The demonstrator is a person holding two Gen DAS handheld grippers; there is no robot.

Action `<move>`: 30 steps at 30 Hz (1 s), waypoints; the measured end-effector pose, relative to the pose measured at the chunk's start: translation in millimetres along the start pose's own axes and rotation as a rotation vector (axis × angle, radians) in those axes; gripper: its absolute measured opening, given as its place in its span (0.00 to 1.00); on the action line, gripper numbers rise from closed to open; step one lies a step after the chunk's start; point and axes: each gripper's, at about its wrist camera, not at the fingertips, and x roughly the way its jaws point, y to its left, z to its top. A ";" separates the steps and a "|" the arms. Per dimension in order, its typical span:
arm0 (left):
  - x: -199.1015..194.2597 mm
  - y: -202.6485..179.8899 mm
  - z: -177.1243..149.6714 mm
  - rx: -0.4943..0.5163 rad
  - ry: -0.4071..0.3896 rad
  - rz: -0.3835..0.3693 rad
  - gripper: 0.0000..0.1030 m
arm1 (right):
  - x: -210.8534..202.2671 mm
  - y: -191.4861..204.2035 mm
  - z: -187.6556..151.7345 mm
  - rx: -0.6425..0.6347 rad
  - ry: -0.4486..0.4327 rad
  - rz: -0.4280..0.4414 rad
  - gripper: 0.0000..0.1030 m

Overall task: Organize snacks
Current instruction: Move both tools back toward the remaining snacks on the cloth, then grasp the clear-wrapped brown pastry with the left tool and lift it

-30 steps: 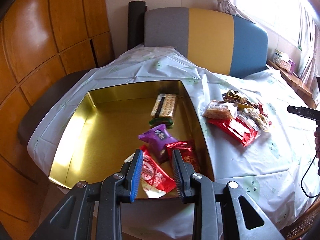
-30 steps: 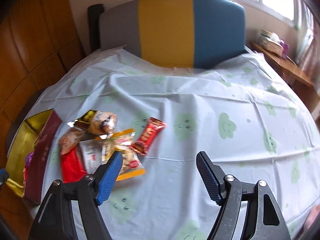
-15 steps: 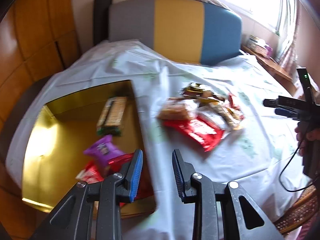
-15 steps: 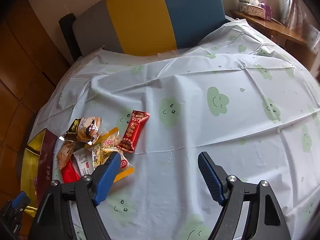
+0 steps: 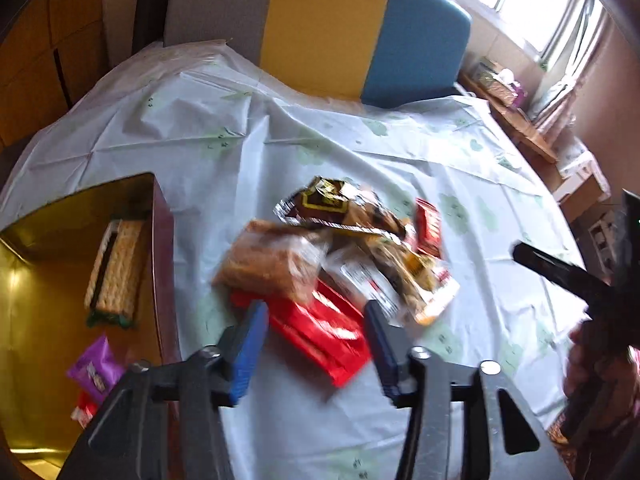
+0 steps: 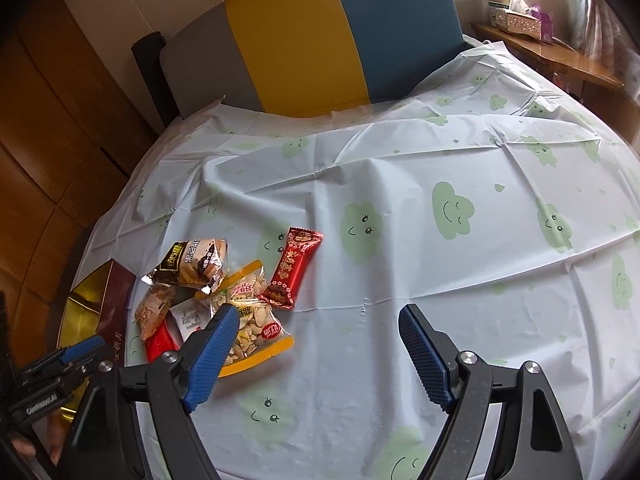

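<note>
Blurred in the left wrist view: snack pile (image 5: 340,256) at centre, wrapper print unreadable. Cut off at left edge: gold tin (image 5: 36,292) with cracker pack (image 5: 116,276) and purple packet (image 5: 94,372). Left gripper (image 5: 316,344) opening, empty, above red packet (image 5: 320,328). Right gripper (image 6: 316,352) opening, empty, over tablecloth (image 6: 440,240). Chinese characters on red candy (image 6: 292,268), illegible.

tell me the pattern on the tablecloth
Pale blue-white tablecloth printed with green smiling clouds, clearest in the right wrist view.
</note>
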 end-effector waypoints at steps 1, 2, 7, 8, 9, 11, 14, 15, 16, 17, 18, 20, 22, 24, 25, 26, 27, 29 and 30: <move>5.0 1.4 5.4 -0.011 0.003 0.019 0.60 | -0.4 0.3 0.3 -0.001 0.000 0.004 0.80; 9.0 4.2 11.3 -0.031 0.008 0.028 0.60 | -1.2 0.9 0.6 -0.002 -0.001 0.004 0.80; 39.5 16.4 41.5 -0.089 0.036 0.085 0.60 | -1.6 3.4 0.5 -0.003 0.006 0.026 0.81; 46.3 18.4 45.5 -0.094 0.043 0.091 0.60 | -1.1 4.1 0.2 -0.005 0.010 0.030 0.81; 53.8 20.9 48.9 -0.106 0.051 0.098 0.60 | -0.7 4.9 -0.2 -0.006 0.013 0.032 0.81; 64.7 24.8 53.4 -0.114 0.058 0.106 0.60 | 0.1 6.9 -0.8 -0.012 0.018 0.037 0.81; 79.5 24.7 57.9 -0.097 0.068 0.114 0.62 | 1.2 8.6 -0.6 -0.016 0.023 0.046 0.81; 82.2 23.8 58.2 -0.090 0.066 0.100 0.62 | 1.5 8.9 -0.3 -0.016 0.024 0.048 0.81; 83.6 23.4 57.8 -0.089 0.066 0.083 0.62 | 1.5 9.0 0.0 -0.015 0.025 0.049 0.81; 84.7 22.1 56.4 -0.088 0.069 0.066 0.62 | 1.4 8.8 0.1 -0.013 0.025 0.051 0.81; 85.5 19.3 54.6 -0.081 0.071 0.057 0.62 | 1.3 8.8 -0.1 -0.011 0.026 0.053 0.81; 82.9 9.6 47.9 -0.036 0.047 0.062 0.62 | 1.9 9.1 -0.3 -0.009 0.029 0.051 0.81; 78.7 -0.6 37.6 0.007 0.023 0.061 0.64 | 2.3 9.8 -0.3 -0.007 0.033 0.051 0.81; 72.0 -9.8 25.7 0.033 -0.006 0.056 0.66 | 2.7 10.2 -0.5 -0.010 0.034 0.046 0.81; 68.2 -14.6 19.7 0.047 -0.017 0.052 0.66 | 3.0 10.1 -0.8 -0.011 0.036 0.044 0.81; 65.4 -18.1 15.2 0.057 -0.025 0.044 0.66 | 3.2 10.3 -1.1 -0.011 0.037 0.042 0.81; 61.1 -23.2 8.4 0.070 -0.034 0.027 0.66 | 3.6 10.5 -1.3 -0.012 0.038 0.040 0.81; 55.1 -32.3 0.0 0.088 -0.041 -0.021 0.66 | 4.0 10.7 -1.5 -0.014 0.040 0.034 0.81; 51.2 -38.7 -5.4 0.096 -0.044 -0.044 0.67 | 4.0 10.2 -1.4 -0.014 0.039 0.032 0.81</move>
